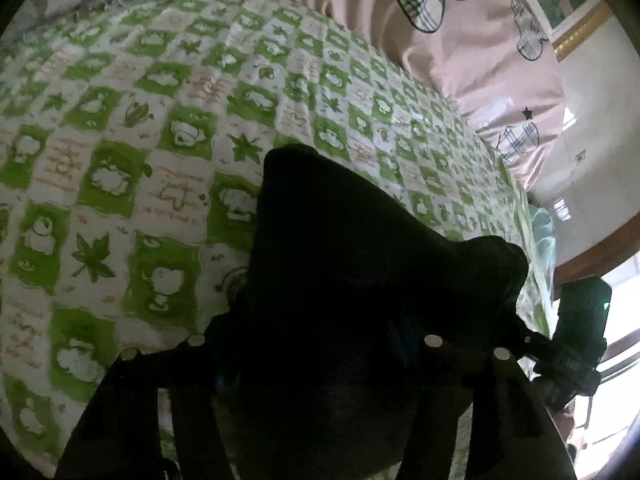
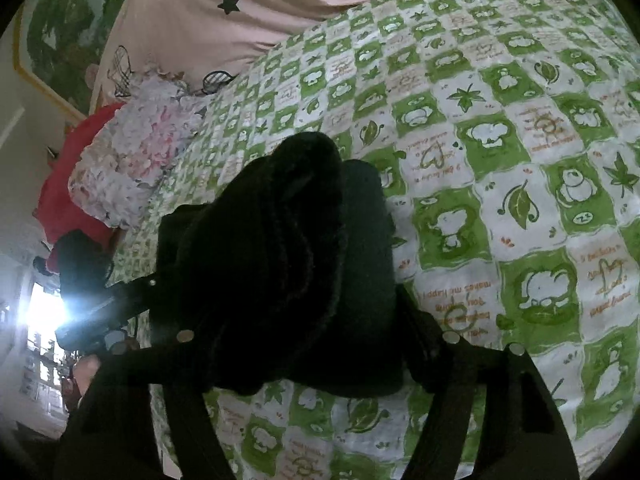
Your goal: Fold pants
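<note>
The black pants (image 1: 340, 240) lie as a thick, dark bundle on the green-and-white checked sheet (image 1: 120, 160). In the left wrist view the bundle fills the whole gap between my left gripper's (image 1: 316, 320) fingers, and they close on it. In the right wrist view the same pants (image 2: 280, 220) sit bunched and layered between my right gripper's (image 2: 316, 320) fingers, which close on the fabric. The fingertips are lost against the dark cloth in both views. Each gripper shows in the other's view: the right gripper (image 1: 576, 344) at the bed's edge, the left gripper (image 2: 92, 328) at the left.
A pink duvet (image 1: 460, 40) with plaid shapes lies bunched behind the pants, also seen as the pink duvet (image 2: 240, 20). A floral pillow (image 2: 132, 160) and a red cloth (image 2: 68, 184) lie at the bed's side. The sheet (image 2: 520, 200) stretches flat to the right.
</note>
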Demonstrator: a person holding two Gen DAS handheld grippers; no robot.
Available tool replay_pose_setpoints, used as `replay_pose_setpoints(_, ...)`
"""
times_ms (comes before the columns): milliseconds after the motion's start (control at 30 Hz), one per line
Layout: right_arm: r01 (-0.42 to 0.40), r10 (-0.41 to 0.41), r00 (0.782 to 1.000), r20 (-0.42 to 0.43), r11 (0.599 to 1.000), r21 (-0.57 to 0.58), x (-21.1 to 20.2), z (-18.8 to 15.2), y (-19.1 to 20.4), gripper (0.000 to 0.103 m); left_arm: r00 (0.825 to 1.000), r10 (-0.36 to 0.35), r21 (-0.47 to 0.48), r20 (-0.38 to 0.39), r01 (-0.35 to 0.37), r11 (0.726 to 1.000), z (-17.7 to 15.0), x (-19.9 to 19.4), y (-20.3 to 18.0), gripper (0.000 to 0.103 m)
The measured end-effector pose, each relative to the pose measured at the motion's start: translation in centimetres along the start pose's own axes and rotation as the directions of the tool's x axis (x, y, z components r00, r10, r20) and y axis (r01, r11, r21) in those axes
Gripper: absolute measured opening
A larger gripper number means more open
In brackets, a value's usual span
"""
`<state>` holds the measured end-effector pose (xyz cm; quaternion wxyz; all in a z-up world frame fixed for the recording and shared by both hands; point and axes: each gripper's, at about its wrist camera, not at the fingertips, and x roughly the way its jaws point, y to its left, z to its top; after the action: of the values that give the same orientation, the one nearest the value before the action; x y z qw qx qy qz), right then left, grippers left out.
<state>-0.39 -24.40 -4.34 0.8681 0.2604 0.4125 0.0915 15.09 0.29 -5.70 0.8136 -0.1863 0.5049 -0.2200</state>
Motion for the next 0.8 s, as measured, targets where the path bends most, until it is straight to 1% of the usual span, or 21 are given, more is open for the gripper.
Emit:
replay_pose_setpoints(67, -0.015, 0.015, 1.000, 0.001, 1.000, 0.020, 0.0, 0.0, -0.1, 0.064, 1.000, -0.017, -0.007, 0.000, 0.017, 1.000, 0.1, 0.0, 0.1, 0.052)
replay_pose_setpoints(133, -0.016, 0.016, 1.000, 0.007, 1.000, 0.013, -0.3, -0.1, 0.1, 0.059, 0.999, -0.030, 0.001, 0.011, 0.030, 1.000, 0.1, -0.4, 0.0, 0.043)
replay_pose_setpoints(167, -0.011, 0.011, 1.000, 0.010, 1.000, 0.003, -0.4, -0.1, 0.3, 0.056, 0.999, -0.034, 0.007, 0.016, 0.034, 0.999, 0.1, -0.6, -0.1, 0.041)
replay_pose_setpoints(233, 0.006, -0.006, 1.000, 0.016, 1.000, -0.026, -0.6, -0.2, 1.1, 0.052, 0.999, -0.044, 0.017, 0.025, 0.043, 0.999, 0.0, -1.3, -0.4, 0.034)
replay_pose_setpoints(300, 0.016, -0.015, 1.000, 0.027, 0.999, -0.046, -1.0, -0.1, 1.9, 0.049, 0.998, -0.048, 0.023, 0.033, 0.047, 0.999, -0.1, -2.0, -0.6, 0.032)
replay_pose_setpoints(433, 0.001, 0.003, 0.998, 0.055, 0.998, -0.068, -1.9, 0.1, 3.2, 0.046, 0.996, -0.057, 0.034, 0.062, 0.055, 0.998, -0.4, -3.8, -1.0, 0.031)
replay_pose_setpoints(533, -0.022, 0.027, 0.998, 0.064, 0.996, -0.091, -2.3, 0.3, 4.4, 0.045, 0.994, -0.042, 0.048, 0.099, 0.038, 0.998, -0.6, -5.6, -1.0, 0.031)
replay_pose_setpoints(667, -0.060, 0.071, 0.995, 0.075, 0.989, -0.136, -2.2, 0.5, 6.7, 0.045, 0.986, -0.036, 0.036, 0.160, 0.030, 0.999, -0.4, -8.8, 0.1, 0.030)
replay_pose_setpoints(800, -0.110, 0.122, 0.990, 0.065, 0.980, -0.167, -1.0, 0.9, 9.4, 0.045, 0.979, -0.006, 0.010, 0.206, 0.004, 1.000, 0.1, -11.9, 1.8, 0.031)
